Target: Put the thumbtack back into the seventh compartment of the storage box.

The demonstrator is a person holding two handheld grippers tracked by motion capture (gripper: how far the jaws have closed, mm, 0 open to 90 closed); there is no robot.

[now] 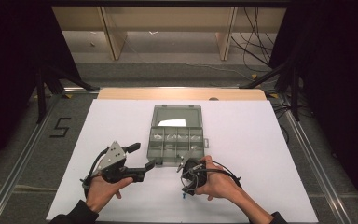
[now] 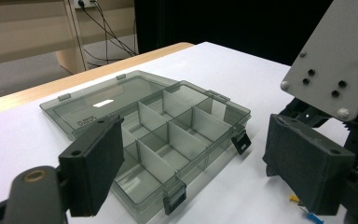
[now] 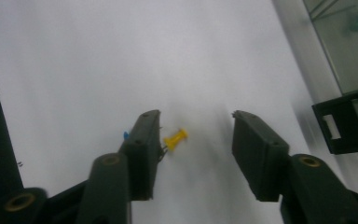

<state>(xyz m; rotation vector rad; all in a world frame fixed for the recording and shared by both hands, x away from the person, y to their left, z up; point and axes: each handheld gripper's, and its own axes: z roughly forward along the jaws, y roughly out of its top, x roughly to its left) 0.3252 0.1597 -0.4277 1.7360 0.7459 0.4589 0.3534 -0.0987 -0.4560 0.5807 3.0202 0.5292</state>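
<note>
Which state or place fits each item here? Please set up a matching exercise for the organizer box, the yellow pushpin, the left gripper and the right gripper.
Things:
1. organizer box
2. yellow pushpin
3. left gripper
4. right gripper

States or places:
A. lying on the white table surface between open jaws
B. lid folded back, compartments exposed
C. open, jaws pointing down at the pushpin
D. open, jaws at the near left corner of the box

Pairs: 1-B, 2-A, 3-D, 4-C
</note>
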